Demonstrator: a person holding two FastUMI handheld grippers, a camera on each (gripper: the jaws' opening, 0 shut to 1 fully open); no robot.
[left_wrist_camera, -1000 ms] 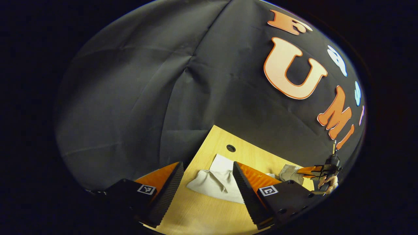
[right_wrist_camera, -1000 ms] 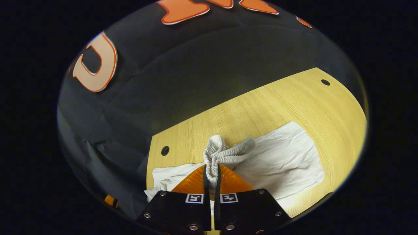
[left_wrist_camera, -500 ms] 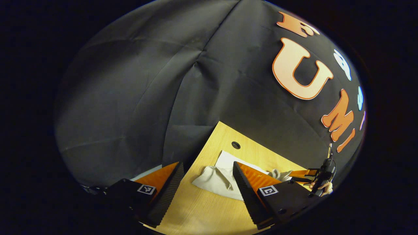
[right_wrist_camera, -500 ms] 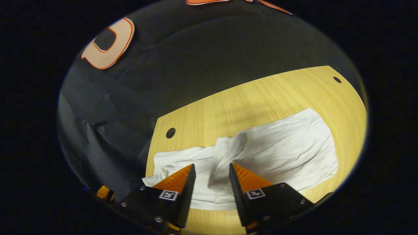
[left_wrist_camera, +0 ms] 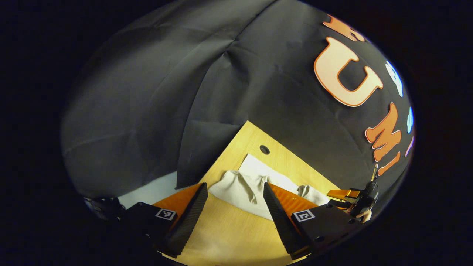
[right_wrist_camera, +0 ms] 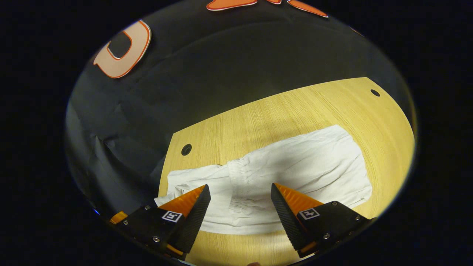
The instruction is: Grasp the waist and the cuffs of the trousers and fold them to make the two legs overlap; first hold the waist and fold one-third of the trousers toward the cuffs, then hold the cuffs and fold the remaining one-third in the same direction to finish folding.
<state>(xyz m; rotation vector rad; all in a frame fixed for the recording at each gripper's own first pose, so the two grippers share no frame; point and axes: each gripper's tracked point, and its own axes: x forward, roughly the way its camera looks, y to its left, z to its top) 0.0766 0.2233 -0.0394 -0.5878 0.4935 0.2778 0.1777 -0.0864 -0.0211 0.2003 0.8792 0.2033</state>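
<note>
1. The trousers (right_wrist_camera: 281, 181) lie flat on the desk (right_wrist_camera: 288, 111), across the lower middle of the right gripper view. The elastic waist (right_wrist_camera: 233, 170) rests on top of the cloth, left of centre, so the waist third looks folded over toward the cuffs.
2. In the left gripper view the trousers (left_wrist_camera: 244, 184) sit low in the middle, bunched and creased, partly behind that claw's own fingers.
3. The right claw (right_wrist_camera: 240, 201) hangs just above the cloth at the bottom of its view, fingers wide apart and holding nothing.
4. The left claw (left_wrist_camera: 235, 201) is at the bottom of its view, fingers apart and empty, above bare desk just short of the near cloth edge.
5. The right claw also appears at the lower right of the left gripper view, held in a hand (left_wrist_camera: 364, 215).
6. Risk, as I judge it: the folded layer lies loose and wrinkled, so a pull on the cuffs could drag it askew, or a claw could pinch 1 layer and leave the legs uneven.
7. The left end of the cloth lies near the desk's edge and could slip over it.
8. A cable hole (right_wrist_camera: 186, 149) lies at the left of the desk and another (right_wrist_camera: 375, 92) at the upper right; neither is in the way.
</note>
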